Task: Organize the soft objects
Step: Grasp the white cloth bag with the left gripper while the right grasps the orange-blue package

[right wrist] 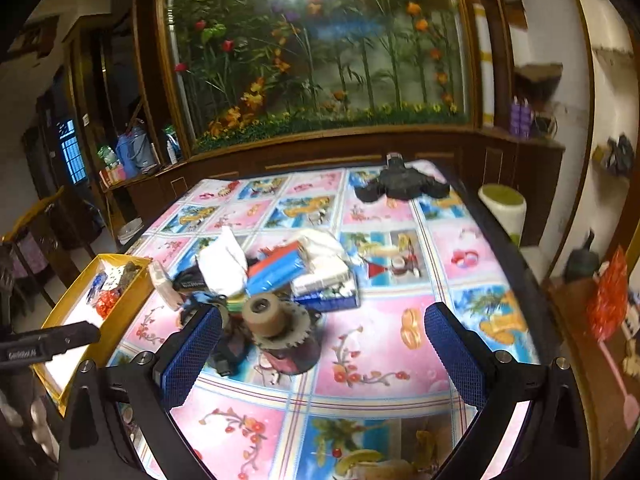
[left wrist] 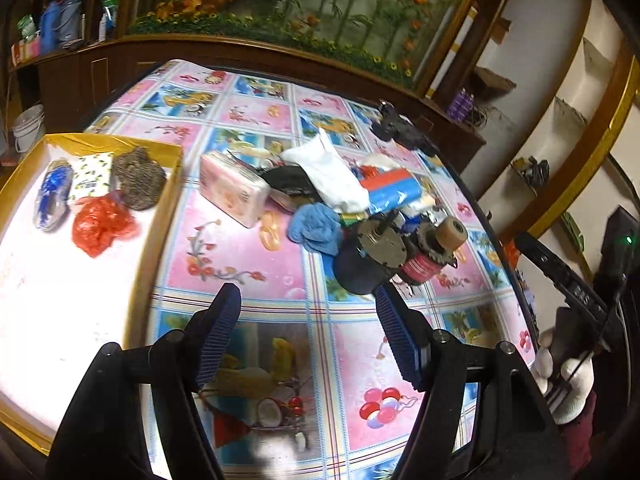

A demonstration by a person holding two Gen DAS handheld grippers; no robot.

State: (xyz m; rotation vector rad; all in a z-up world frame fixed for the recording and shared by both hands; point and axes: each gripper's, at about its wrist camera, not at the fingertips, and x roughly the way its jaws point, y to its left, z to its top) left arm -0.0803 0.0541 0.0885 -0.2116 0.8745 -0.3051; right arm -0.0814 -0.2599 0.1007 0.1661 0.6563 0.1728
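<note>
A heap of mixed items lies mid-table: a pink tissue pack (left wrist: 234, 188), a white cloth (left wrist: 332, 172), a blue cloth (left wrist: 314, 226), a red-and-blue pack (right wrist: 280, 268) and metal gear parts (left wrist: 404, 248). At the left stands a yellow box (left wrist: 172, 200) holding a red plastic bag (left wrist: 102, 222), a steel scourer (left wrist: 138, 180) and a patterned packet (left wrist: 92, 176). My left gripper (left wrist: 307, 294) hovers open over bare tablecloth, short of the heap. My right gripper (right wrist: 324, 314) is wide open above the table, the gear parts (right wrist: 276, 328) below and just beyond its left finger; nothing is held.
A black device (right wrist: 400, 186) lies at the table's far end, with a white-and-green roll (right wrist: 504, 208) off the right edge. Dark wooden cabinets line the back wall. A gloved hand (left wrist: 560, 376) holds the other gripper at the right edge.
</note>
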